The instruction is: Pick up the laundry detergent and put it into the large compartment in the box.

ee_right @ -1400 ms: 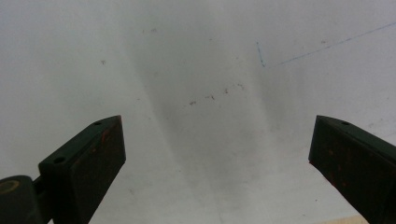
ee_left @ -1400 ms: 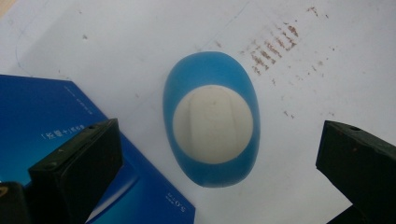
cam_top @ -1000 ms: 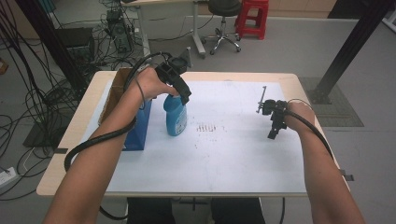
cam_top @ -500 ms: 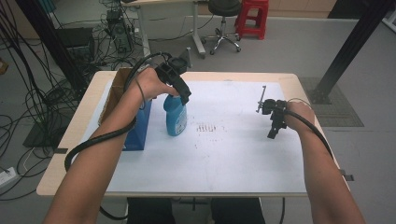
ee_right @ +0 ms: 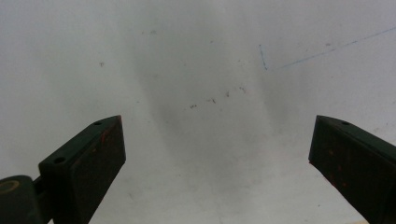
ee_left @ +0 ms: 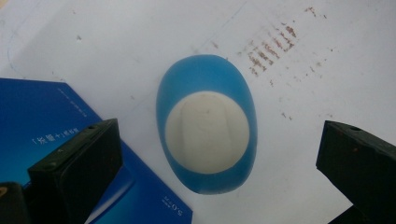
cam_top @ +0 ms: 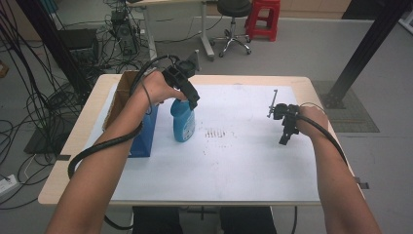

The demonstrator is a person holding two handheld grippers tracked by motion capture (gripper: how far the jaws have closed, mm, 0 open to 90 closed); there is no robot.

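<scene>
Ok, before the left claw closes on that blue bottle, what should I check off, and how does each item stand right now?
1. Left claw open wide enough for the blue bottle: ok, jaws stand apart on either side of it.
2. Bottle centred between the jaws: ok, roughly, in the left gripper view.
3. Bottle upright on the white sheet: ok.
4. Blue box clear of the closing path: cannot tell; it lies close beside the bottle, under the left jaw.
5. Claw low enough to grip: cannot tell.
6. Right claw out of the way: ok, open, over bare sheet far to the right.
</scene>
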